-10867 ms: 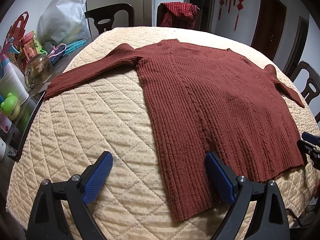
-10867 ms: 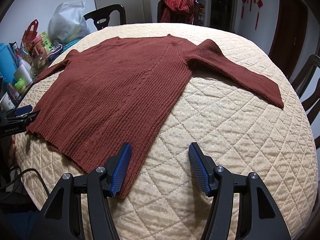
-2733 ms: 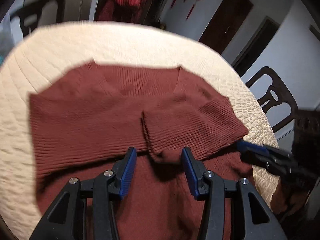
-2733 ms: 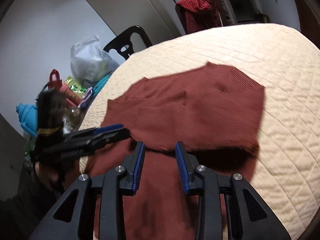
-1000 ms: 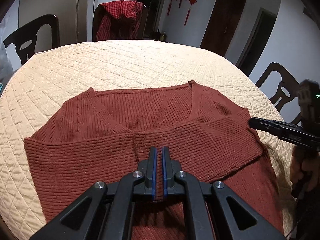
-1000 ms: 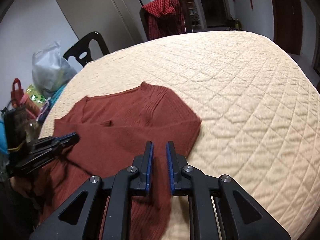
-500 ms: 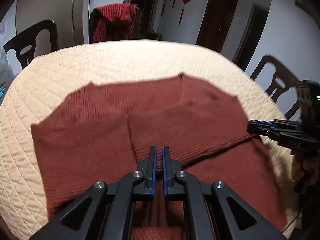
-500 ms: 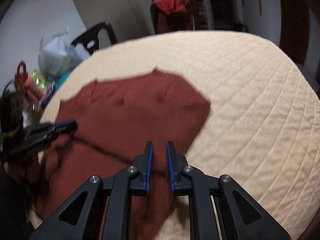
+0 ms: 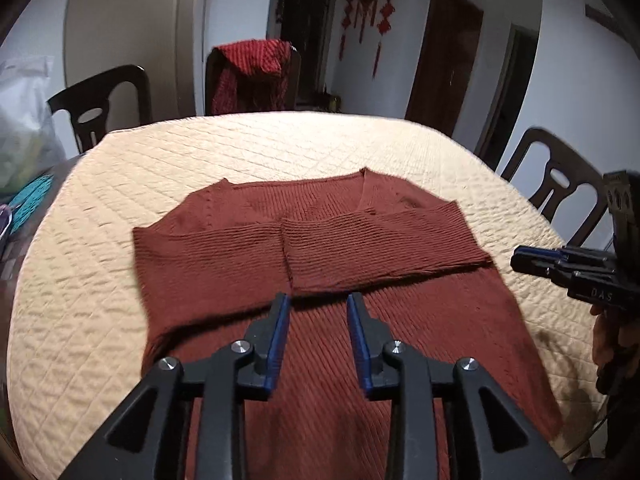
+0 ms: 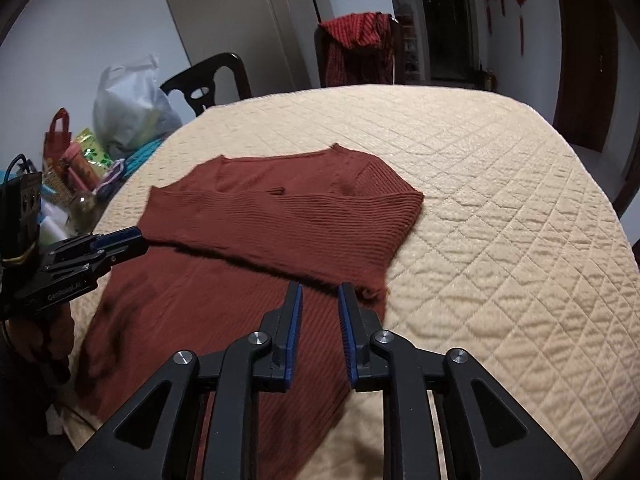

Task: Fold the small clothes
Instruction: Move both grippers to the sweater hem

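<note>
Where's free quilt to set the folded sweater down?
Bare quilt right of the sweater and beyond its neckline toward the chairs. The left edge is crowded with a plastic bag and bottles.

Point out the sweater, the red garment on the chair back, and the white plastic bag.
sweater [image 9: 328, 248]: left wrist view, on the folded-in sleeve.
red garment [image 9: 252, 68]: left wrist view, on the cloth draped over the chair back.
white plastic bag [image 10: 132, 112]: right wrist view, on the bag's bulging side.
</note>
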The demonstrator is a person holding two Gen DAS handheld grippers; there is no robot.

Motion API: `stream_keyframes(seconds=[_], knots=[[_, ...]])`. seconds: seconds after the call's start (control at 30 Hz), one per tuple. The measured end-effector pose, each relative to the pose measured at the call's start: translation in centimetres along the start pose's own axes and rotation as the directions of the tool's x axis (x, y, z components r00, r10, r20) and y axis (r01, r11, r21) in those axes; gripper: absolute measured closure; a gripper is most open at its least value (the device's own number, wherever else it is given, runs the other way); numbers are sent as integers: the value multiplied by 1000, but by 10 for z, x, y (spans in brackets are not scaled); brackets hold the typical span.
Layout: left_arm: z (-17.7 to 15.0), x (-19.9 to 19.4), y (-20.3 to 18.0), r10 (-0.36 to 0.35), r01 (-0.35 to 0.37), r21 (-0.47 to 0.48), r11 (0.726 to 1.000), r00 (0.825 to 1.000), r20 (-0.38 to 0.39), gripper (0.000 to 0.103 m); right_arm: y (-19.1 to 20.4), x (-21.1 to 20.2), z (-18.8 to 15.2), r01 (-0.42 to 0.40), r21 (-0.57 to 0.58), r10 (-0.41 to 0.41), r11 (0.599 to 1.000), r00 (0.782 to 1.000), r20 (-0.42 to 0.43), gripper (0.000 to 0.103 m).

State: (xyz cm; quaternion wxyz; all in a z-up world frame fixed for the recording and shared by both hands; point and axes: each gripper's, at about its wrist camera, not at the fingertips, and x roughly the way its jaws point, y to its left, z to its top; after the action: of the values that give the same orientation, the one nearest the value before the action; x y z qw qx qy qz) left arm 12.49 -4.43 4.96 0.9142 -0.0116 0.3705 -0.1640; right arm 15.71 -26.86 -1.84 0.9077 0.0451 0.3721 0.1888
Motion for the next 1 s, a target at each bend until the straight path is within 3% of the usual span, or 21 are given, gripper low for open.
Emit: stream_keyframes(seconds=[0.07,0.2,0.37,0.73,1.0], knots=[[-6,-15,2,2,-1,-22,1000,1000,24,69,6,-11,-5,-8,-6,8,1000,1000,21,73],[-18,-44,3,27,-24,-36,999,997,78,63,13,-34,-15,-24,-15,25,1000,998,62,72],[-43,-64,9,65,-60,-53,997,994,88,62,14,-52,-28,-37,-10,38,999,996,83,72],[-97,-78,30,90,-84,-171,982,995,32,62,4,-47,-73,-94,80,92,992,996,20,72],[-131,-74,32,32,-42,-255,966,998,-46,62,3,-34,-105,-132,155,141,979,989,-45,70]])
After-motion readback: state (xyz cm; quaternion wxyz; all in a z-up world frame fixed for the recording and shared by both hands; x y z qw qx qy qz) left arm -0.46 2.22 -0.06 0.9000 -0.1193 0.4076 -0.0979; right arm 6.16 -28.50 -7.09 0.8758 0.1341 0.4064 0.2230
